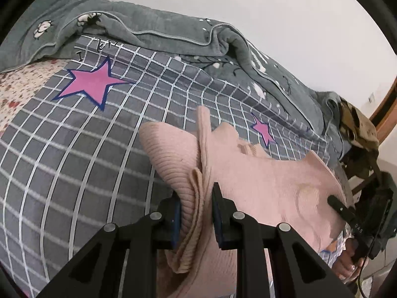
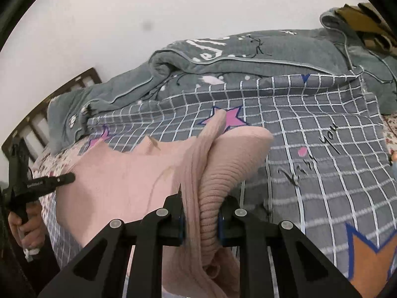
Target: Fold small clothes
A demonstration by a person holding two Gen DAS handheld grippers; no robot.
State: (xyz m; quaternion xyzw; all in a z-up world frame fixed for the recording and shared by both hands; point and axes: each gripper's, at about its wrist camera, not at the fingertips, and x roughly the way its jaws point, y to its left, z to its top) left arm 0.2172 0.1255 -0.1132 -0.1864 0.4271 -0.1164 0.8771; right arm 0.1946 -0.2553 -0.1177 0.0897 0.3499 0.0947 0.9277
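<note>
Left wrist view: left gripper (image 1: 194, 213) clamps the ribbed hem of the pink sweater (image 1: 268, 186); right gripper (image 2: 200, 219) clamps the opposite hem corner. Garment hangs stretched between both, above the checked bedsheet (image 1: 74, 161), long axis running gripper to gripper.

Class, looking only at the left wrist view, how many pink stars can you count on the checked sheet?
2. A large pink star lies at upper left of the checked sheet; a small pink star sits just beyond the pink sweater. The sweater or grey blanket may hide others.
</note>
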